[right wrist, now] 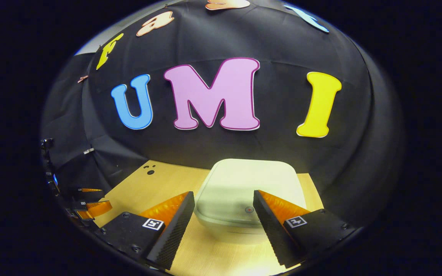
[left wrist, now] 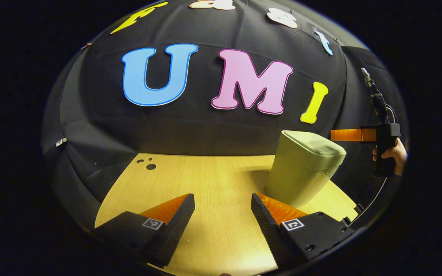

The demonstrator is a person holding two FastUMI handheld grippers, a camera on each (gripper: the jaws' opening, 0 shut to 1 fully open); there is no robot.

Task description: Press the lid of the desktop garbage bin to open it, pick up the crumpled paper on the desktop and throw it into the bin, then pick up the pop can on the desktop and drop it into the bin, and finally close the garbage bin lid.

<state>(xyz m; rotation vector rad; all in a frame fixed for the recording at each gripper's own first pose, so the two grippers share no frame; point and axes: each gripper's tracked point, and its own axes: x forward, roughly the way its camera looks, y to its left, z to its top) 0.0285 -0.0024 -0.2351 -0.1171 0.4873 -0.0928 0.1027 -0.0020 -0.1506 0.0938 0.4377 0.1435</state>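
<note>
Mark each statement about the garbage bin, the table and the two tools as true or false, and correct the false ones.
1. The garbage bin has its lid shut. True.
2. The right tool grips the lid. False: its fingers are spread open above the lid, holding nothing.
3. The left tool is open over bare wooden table. True.
4. The bin lies tipped on its side. False: it stands upright on the table.
5. In the left gripper view, a hand holds the other tool beside the bin. True.

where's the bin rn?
The bin stands on the wooden table, lid shut, just below the open right gripper; right of centre in the left gripper view.
</note>
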